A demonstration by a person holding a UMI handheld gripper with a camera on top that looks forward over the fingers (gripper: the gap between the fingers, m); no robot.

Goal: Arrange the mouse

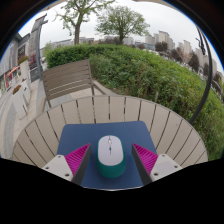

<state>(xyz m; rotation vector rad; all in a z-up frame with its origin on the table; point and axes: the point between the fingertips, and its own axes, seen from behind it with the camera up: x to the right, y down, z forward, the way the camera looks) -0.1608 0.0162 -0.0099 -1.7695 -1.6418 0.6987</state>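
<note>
Outdoor terrace: wooden table (pixel 110 112), hedge (pixel 150 70)

The mouse (pixel 110 152) looks like smooth, slightly glossy white plastic, lying on a matt blue mat (pixel 111 140). The surface (pixel 60 125) is pale slatted wood, like the chair (pixel 68 80).

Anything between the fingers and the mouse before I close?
Nothing visible. The mouse lies on the blue mat directly between the open gripper's pink pads, with a small gap at each side and nothing in those gaps.
</note>
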